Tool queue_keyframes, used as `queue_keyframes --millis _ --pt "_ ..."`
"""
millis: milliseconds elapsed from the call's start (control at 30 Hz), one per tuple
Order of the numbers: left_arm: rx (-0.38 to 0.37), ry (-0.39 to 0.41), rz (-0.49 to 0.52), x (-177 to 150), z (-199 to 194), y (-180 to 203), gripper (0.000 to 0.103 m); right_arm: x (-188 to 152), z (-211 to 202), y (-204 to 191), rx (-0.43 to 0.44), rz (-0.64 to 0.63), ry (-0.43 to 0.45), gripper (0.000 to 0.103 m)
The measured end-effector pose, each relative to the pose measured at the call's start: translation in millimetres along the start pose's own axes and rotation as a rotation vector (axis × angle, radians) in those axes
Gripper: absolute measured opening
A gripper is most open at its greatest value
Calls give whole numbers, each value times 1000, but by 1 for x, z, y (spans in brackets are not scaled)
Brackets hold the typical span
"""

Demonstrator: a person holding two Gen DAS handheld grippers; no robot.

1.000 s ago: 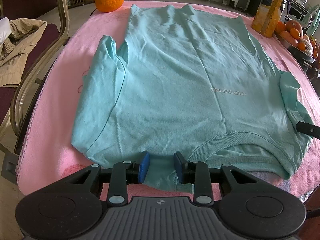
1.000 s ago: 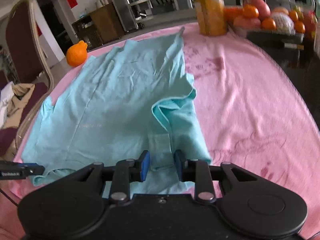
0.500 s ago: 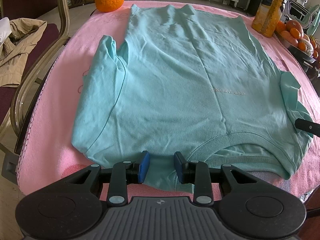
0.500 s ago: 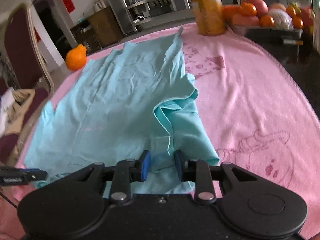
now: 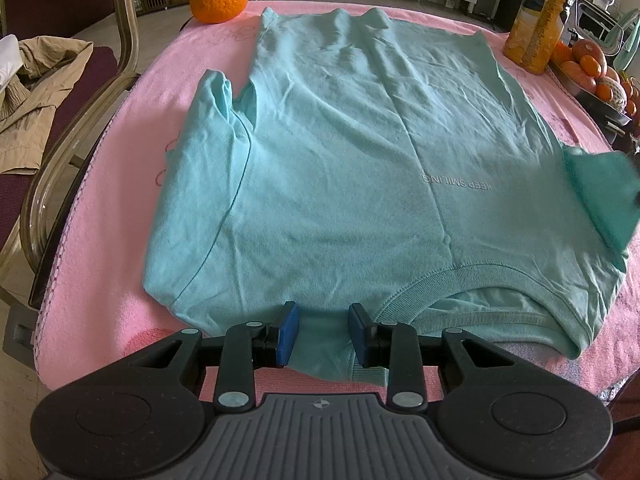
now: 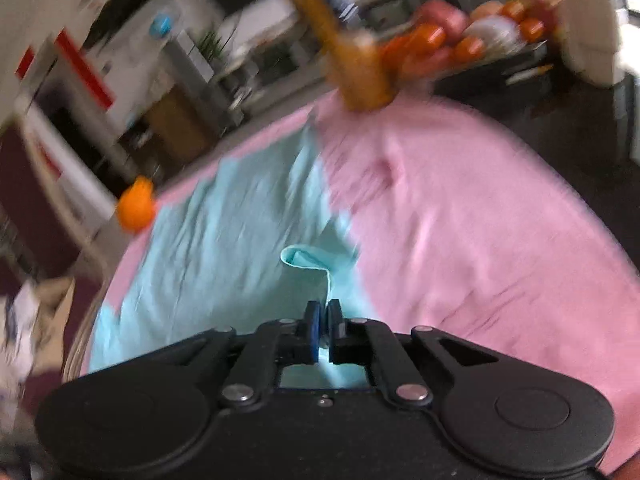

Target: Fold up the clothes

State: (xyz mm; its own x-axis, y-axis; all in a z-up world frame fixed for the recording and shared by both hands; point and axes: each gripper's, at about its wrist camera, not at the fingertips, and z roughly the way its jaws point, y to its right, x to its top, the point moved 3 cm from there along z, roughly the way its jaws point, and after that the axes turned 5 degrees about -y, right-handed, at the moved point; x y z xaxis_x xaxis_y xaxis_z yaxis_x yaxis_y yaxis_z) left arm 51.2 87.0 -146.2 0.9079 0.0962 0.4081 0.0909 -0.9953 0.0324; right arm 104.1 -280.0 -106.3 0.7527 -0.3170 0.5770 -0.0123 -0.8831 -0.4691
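Lying flat on pink blanket [image 5: 120,184]: teal T-shirt [image 5: 360,168], soft, light, limp. Right gripper [image 6: 322,322] clamped shut on sleeve [image 6: 316,268]. Left gripper [image 5: 323,330] part open, shoulder edge between pads, unpinched. Best hold: seams, hems.

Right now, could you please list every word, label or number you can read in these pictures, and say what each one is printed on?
"KEEP SMILING": small pale letters on the teal T-shirt, seen upside down in the left wrist view.
Yellow bag at the far edge of the pink blanket: it carries print, but too small to read.
Red signs on the wall in the right wrist view: too blurred to read.
Nothing else legible.
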Motion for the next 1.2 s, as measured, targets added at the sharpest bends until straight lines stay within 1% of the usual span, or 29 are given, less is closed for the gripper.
queue_keyframes --millis 67,133,167,267,333,367,400,433,467,500,600,633,700,733,767,833,900,967,1033,1133,1200 --pt "2 0 2 0 0 0 31 12 -13 11 -81 11 69 4" --pt "8 1 7 0 0 1 31 21 -18 25 -195 9 109 4" --pt "11 2 10 0 0 2 31 23 -16 34 -250 12 106 4" --pt "13 -1 13 0 0 2 31 21 0 57 -329 44 39 4" --pt "11 -3 14 0 0 1 31 16 14 60 -364 29 -37 6" --pt "10 -4 14 0 0 1 32 14 21 61 -382 21 -75 9" --pt "10 -5 15 0 0 1 32 16 21 58 -391 7 -87 17" --pt "10 -6 14 1 1 1 32 20 17 56 -389 27 -86 22" --pt "10 -7 15 1 1 1 32 23 13 54 -387 48 -84 31" --pt "11 -8 16 1 1 1 32 28 6 51 -366 73 -44 32" --pt "11 -12 17 1 0 2 32 49 -5 34 -290 67 28 32" --pt "9 -13 16 1 1 2 31 57 -3 28 -266 59 26 31" --pt "5 -15 13 1 1 1 32 76 10 20 -201 86 -16 31" --pt "3 -16 12 1 1 1 32 83 21 21 -180 118 -61 29" --pt "1 -17 9 2 1 1 32 91 33 21 -160 150 -106 26" --pt "-3 -19 6 2 1 0 32 98 50 26 -181 175 -143 21" --pt "-6 -19 4 1 1 -1 32 97 66 30 -205 193 -177 12" --pt "-7 -20 5 1 0 -1 32 88 73 32 -174 192 -219 6" --pt "-7 -20 7 1 0 0 32 76 73 26 -132 137 -246 5" --pt "-5 -19 7 1 -1 0 32 58 84 19 -131 46 -314 6" --pt "-5 -17 8 0 -1 0 32 50 83 14 -137 -16 -302 5"
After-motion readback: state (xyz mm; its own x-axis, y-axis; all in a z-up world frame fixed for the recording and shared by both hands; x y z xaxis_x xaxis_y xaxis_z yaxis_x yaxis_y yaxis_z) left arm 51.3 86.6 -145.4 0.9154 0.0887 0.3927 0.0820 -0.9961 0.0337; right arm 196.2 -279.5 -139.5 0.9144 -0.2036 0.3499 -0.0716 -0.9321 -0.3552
